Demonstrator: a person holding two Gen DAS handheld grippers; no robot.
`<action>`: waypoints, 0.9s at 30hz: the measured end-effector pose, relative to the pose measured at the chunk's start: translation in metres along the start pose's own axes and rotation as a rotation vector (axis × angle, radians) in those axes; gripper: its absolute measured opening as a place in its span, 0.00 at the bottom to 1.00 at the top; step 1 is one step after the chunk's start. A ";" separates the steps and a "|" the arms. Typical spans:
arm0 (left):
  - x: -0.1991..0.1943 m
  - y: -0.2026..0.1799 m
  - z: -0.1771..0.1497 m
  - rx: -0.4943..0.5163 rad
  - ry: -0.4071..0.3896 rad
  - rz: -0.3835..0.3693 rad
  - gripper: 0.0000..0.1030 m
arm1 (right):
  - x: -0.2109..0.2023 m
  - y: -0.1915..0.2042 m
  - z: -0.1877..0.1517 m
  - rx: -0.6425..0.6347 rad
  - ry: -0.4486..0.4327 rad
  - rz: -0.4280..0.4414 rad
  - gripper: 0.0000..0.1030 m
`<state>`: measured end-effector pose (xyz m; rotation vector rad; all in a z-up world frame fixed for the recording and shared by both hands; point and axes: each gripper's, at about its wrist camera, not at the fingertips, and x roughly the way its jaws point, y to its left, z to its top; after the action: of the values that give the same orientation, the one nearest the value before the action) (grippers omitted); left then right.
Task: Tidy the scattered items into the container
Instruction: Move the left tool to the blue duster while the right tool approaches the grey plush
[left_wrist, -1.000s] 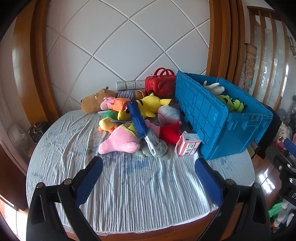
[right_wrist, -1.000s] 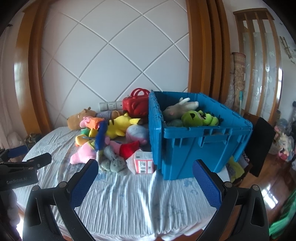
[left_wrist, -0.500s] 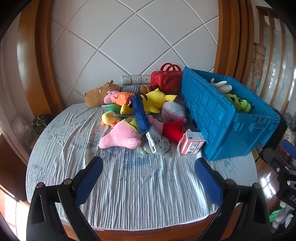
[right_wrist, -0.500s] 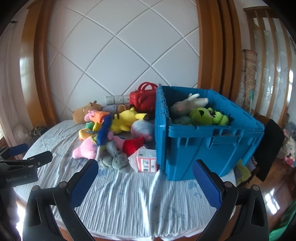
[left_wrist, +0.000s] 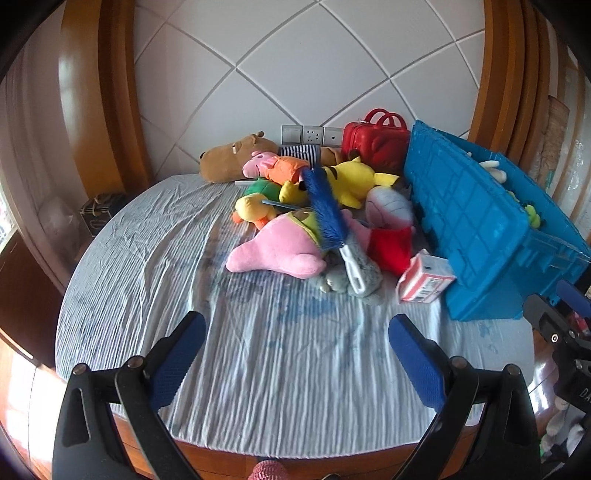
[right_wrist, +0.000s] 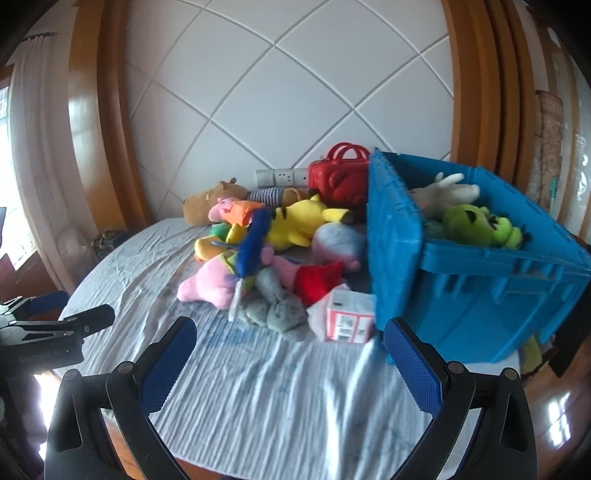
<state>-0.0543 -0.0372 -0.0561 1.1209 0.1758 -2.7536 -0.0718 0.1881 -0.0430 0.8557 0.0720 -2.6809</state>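
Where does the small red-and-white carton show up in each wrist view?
Left wrist: the small red-and-white carton lies right of centre, against the blue crate's near corner.
Right wrist: the carton sits just right of centre, at the crate's lower left corner.
Shared landmark: the red handbag by the wall sockets.

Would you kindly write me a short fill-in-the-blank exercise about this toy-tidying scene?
1. The green plush lies inside the ____ crate.
2. The small carton stands on the bed just ____ the crate.
3. Both the left gripper and the right gripper are ____ and hold nothing.
4. The brush with blue bristles rests on the ____ plush.

Missing words: blue; outside; open; pink
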 end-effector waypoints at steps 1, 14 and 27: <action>0.006 0.005 0.004 0.002 0.004 -0.004 0.98 | 0.006 0.004 0.002 0.002 0.003 -0.003 1.00; 0.105 0.074 0.060 0.040 0.085 -0.051 0.98 | 0.104 0.052 0.034 0.066 0.086 -0.077 1.00; 0.184 0.062 0.063 0.042 0.212 -0.055 0.96 | 0.166 0.045 0.038 0.064 0.192 -0.092 1.00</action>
<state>-0.2149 -0.1281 -0.1431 1.4401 0.1771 -2.6917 -0.2062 0.0918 -0.1045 1.1547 0.0717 -2.6901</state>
